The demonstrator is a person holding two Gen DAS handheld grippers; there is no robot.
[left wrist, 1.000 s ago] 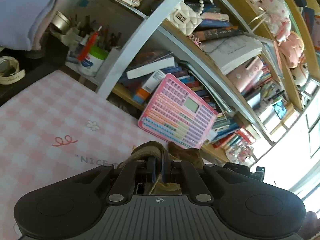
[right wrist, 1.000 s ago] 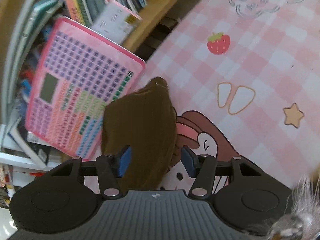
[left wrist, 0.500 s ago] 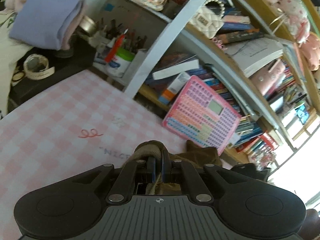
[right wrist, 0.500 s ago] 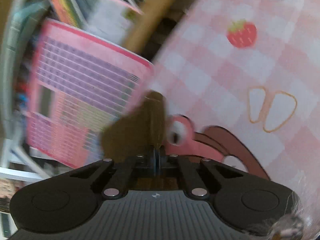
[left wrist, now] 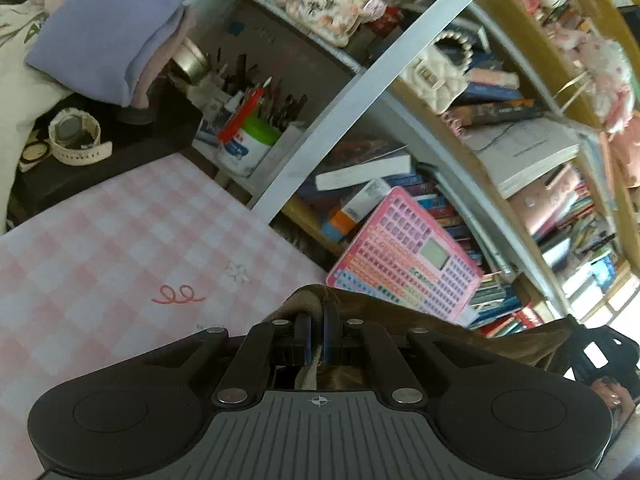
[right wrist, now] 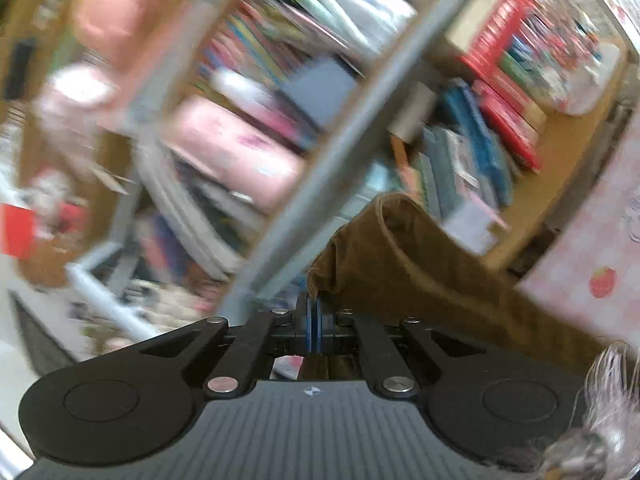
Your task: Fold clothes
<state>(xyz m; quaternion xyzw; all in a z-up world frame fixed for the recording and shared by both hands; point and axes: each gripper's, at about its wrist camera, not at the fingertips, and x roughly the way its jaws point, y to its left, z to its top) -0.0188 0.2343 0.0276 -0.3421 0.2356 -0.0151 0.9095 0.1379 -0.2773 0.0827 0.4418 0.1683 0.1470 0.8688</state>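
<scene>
Two grippers are clamping one brown garment (left wrist: pixel 460 320): left gripper (left wrist: pixel 316 336) is pinching an edge above the pink checked mat (left wrist: pixel 100 248), right gripper (right wrist: pixel 314 320) another; cloth is stretching toward three o'clock from the left one

The brown garment (right wrist: pixel 420 264) (soft, thick-hemmed) hangs stretched above the pink checked cloth (left wrist: pixel 100 248), pinched at two edges.

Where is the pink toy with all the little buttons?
In the left wrist view the pink toy leans against the books on the low shelf, right of centre, just past the brown garment and the far edge of the pink checked cloth.
</scene>
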